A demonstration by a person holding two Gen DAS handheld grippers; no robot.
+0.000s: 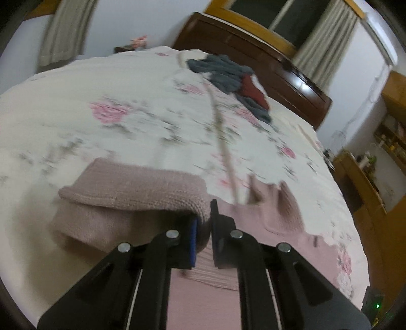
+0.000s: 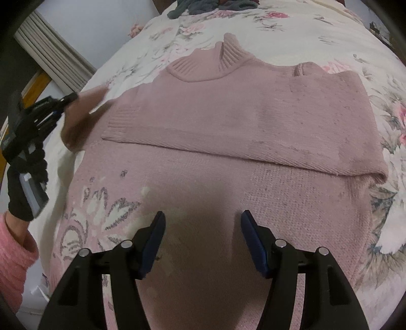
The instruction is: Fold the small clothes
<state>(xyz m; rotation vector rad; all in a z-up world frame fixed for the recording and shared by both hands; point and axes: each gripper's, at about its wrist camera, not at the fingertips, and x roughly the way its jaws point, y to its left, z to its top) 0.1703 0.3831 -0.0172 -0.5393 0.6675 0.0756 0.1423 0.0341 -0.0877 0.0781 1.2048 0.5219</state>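
Two states: left hand-held gripper (image 1: pixel 203 226) pinches pink sweater (image 2: pixel 241 121) sleeve; right hand-held gripper (image 2: pixel 203 238) spread.

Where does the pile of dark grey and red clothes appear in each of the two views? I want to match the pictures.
Left wrist view: the pile of dark clothes lies upper centre-right, far across the floral bedspread, near the wooden headboard.
Right wrist view: the same pile is cut by the top edge, centre, beyond the collar of the pink sweater.
Shared landmark: the pink sweater; the left gripper pinches its sleeve.
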